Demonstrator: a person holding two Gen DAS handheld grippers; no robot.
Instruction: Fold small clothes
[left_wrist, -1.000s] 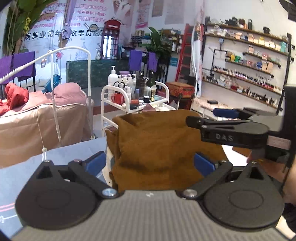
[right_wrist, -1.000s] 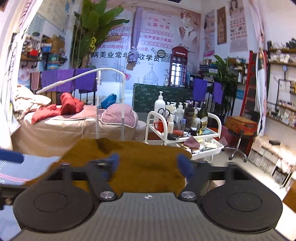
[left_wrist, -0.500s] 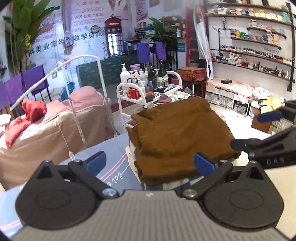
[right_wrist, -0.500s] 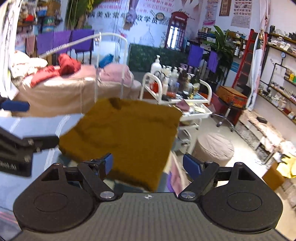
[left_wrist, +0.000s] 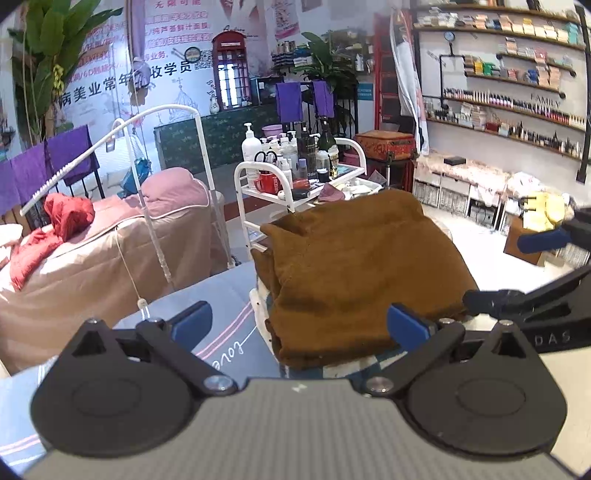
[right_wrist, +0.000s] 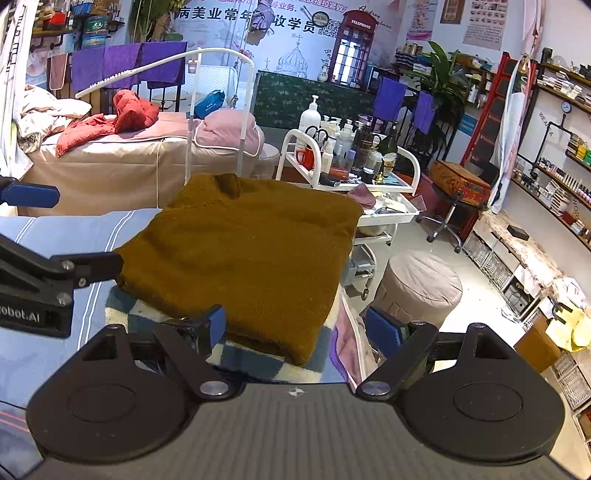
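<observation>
Both my grippers — left gripper (left_wrist: 299, 325), right gripper (right_wrist: 293, 326) — have withdrawn, fingers wide and empty; brown garment (right_wrist: 243, 254) lies folded, centre frame — square edges before stacking.

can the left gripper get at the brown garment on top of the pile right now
Probably yes. The left gripper is open and empty, and the folded brown garment lies just ahead of its fingers on the checked cloth, with nothing between. The right gripper stays off to the side.

Bright even indoor light, soft shadows, sharp focus, fisheye-bent edges.
</observation>
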